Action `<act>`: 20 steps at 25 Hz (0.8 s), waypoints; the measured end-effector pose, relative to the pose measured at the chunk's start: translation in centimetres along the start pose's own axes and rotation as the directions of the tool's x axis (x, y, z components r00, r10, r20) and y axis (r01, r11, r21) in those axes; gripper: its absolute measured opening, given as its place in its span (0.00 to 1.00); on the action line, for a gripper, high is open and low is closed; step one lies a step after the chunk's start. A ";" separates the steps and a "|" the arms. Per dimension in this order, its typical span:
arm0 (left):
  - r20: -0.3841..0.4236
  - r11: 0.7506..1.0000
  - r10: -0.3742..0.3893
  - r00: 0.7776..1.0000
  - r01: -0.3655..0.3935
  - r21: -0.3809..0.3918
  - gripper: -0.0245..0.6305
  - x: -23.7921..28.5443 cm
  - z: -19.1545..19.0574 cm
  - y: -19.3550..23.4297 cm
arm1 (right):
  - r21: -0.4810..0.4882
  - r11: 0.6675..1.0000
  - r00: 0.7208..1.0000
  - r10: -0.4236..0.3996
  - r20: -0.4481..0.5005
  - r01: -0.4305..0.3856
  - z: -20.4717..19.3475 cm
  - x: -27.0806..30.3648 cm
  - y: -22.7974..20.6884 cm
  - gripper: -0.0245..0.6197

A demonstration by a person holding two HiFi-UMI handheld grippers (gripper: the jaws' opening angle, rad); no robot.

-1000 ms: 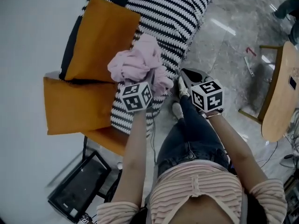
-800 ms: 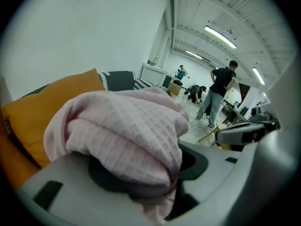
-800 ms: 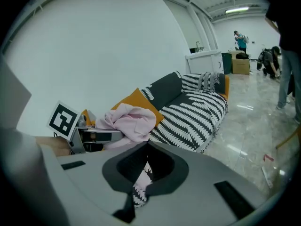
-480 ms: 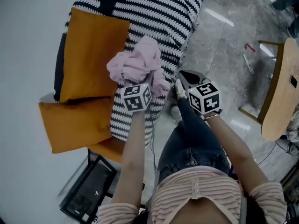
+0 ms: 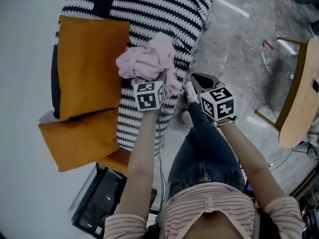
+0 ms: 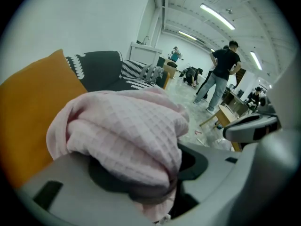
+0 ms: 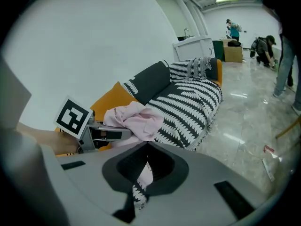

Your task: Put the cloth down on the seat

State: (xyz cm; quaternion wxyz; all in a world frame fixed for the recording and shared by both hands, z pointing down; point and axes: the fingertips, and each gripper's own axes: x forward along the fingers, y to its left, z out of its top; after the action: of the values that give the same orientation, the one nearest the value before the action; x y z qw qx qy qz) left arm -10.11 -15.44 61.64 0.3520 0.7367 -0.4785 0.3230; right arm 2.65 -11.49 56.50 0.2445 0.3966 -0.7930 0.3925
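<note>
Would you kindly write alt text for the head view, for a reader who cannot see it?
Seen from above, the left gripper holds a bunched pink cloth over a black-and-white striped seat, with the right gripper close beside it at the cloth's trailing end. Orange cushions lie along the seat's left side.

The left hand-held gripper (image 5: 157,78) has reached further out and down, bringing the bunched pink cloth (image 5: 147,61) lower over the striped sofa seat (image 5: 164,9). The right hand-held gripper (image 5: 191,89) has come forward and down beside it, near the person's knee.
</note>
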 end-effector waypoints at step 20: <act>-0.160 0.993 -0.016 0.987 0.034 0.114 0.42 10.0 0.4 -0.4 | 0.069 0.997 0.998 -0.028 -0.057 0.032 -1.0 4.5 -3.0 0.05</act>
State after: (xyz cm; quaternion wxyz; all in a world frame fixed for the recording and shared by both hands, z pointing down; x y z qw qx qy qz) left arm -6.33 -20.41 69.43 0.3496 0.7338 -0.4201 0.4034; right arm 2.62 -13.77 61.55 0.2585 0.4058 -0.7656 0.4271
